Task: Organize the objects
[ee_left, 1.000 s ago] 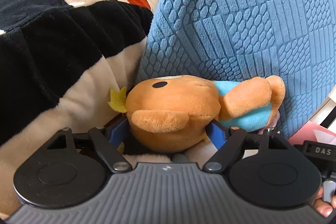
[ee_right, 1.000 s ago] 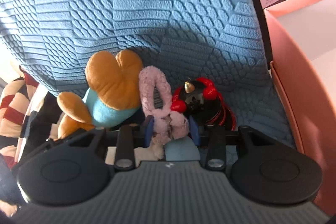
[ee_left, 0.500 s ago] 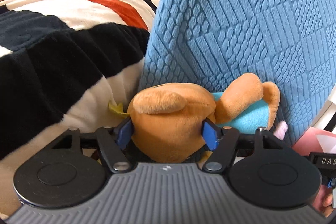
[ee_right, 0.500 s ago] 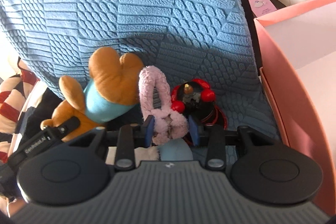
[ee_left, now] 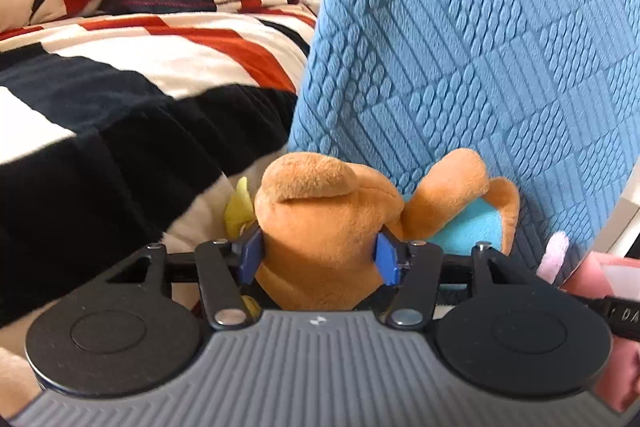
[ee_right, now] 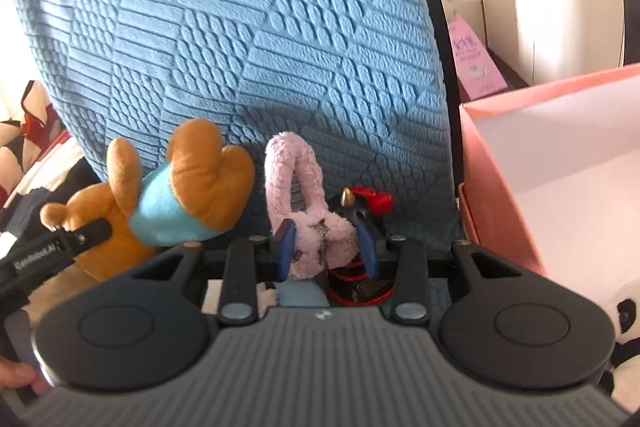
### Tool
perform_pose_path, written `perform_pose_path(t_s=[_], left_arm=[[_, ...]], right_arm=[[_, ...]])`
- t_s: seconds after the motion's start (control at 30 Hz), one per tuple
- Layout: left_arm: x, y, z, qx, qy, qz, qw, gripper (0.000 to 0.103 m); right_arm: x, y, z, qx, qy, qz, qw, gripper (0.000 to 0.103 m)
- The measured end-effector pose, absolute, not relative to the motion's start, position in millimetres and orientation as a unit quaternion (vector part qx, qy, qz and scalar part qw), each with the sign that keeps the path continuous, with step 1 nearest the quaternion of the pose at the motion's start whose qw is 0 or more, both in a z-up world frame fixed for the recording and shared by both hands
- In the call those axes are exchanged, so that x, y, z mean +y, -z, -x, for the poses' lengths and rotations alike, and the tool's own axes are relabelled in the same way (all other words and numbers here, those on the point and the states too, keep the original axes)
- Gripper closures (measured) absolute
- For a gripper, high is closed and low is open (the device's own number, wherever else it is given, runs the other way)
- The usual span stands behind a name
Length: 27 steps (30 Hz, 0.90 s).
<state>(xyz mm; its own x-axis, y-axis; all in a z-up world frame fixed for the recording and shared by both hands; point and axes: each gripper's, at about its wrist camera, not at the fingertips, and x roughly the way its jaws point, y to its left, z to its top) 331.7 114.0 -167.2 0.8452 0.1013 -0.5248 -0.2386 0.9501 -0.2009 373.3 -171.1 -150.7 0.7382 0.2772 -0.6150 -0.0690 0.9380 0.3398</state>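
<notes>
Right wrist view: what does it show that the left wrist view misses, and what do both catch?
Only the right wrist view shows the right gripper shut on the pink fluffy toy, the red-and-black toy beside it, and the pink box. Only the left wrist view shows the striped blanket and the left gripper clamping the bear's head. Both show the orange bear and the blue cushion.
</notes>
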Motion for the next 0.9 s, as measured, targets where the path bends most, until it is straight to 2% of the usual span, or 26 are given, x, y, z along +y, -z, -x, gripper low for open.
perform_pose_path(t_s=[0.27,0.43,0.6,0.9], left_arm=[[101.3,140.1,-304.2,0.216,-0.094,0.125,0.964,0.043],[84.8,118.2,-273.1,0.194,-0.098,0.108,0.970,0.043],[86.3,95.8,-250.7,0.184,-0.092,0.133,0.970,0.043],[55.1,95.0,-202.3,0.235,-0.054,0.143,0.960,0.043]], right_arm=[[-142.5,139.2,-356.5,0.328,-0.087,-0.116,0.933,0.066],[-151.8,156.6,-343.2,0.317,-0.080,-0.104,0.939,0.066],[-159.9,136.2,-322.9,0.323,-0.075,-0.117,0.936,0.066],[-174.3,122.2,-276.8,0.319,-0.074,-0.123,0.937,0.066]])
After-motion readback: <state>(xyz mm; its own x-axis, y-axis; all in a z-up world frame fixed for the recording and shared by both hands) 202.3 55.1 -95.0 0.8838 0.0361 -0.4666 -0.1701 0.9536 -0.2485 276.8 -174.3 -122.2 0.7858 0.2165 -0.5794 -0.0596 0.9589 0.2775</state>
